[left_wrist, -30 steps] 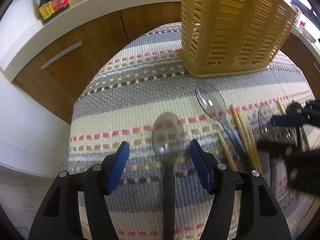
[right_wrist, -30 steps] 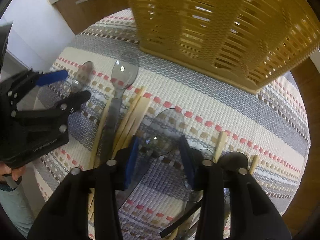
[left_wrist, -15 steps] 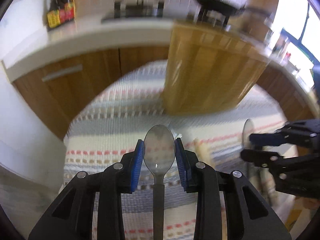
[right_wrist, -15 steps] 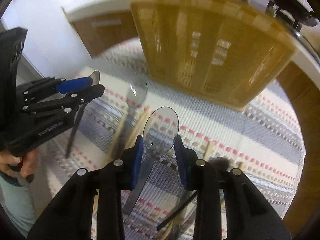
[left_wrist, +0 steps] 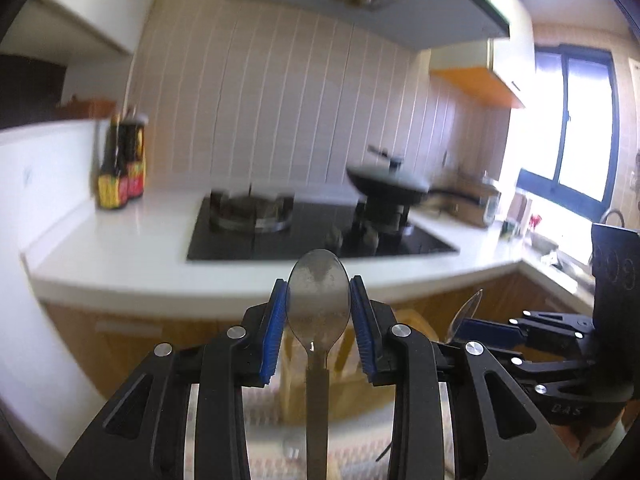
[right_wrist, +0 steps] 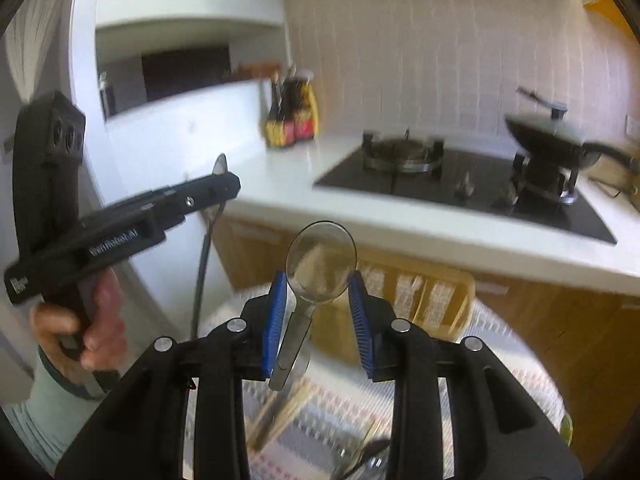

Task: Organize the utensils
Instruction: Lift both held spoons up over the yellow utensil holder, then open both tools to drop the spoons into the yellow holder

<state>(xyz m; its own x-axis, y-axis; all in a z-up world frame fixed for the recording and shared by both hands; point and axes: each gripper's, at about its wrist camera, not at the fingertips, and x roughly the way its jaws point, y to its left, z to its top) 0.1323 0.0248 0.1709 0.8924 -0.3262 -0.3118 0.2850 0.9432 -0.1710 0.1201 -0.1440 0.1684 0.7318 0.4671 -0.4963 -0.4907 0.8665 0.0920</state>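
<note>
My left gripper (left_wrist: 319, 306) is shut on a clear grey spoon (left_wrist: 319, 300), bowl up, handle hanging down, lifted high above the table. It also shows in the right wrist view (right_wrist: 224, 184) at the left. My right gripper (right_wrist: 318, 294) is shut on a second clear spoon (right_wrist: 321, 261), bowl up, also lifted; it shows in the left wrist view (left_wrist: 476, 330) at the right. The yellow slatted utensil basket (right_wrist: 416, 292) stands on the striped mat (right_wrist: 512, 364) below and ahead. Wooden chopsticks (right_wrist: 280, 412) lie on the mat under my right gripper.
A white counter (left_wrist: 120, 248) with a black gas hob (left_wrist: 312, 232) and a wok (left_wrist: 388, 188) runs behind the table. Sauce bottles (left_wrist: 120, 168) stand at the counter's left. More dark utensils (right_wrist: 368, 460) lie on the mat at the bottom.
Both grippers closed on a spoon each and lifted them off the mat, tilting up so the views now show the counter and wall instead of the table.
</note>
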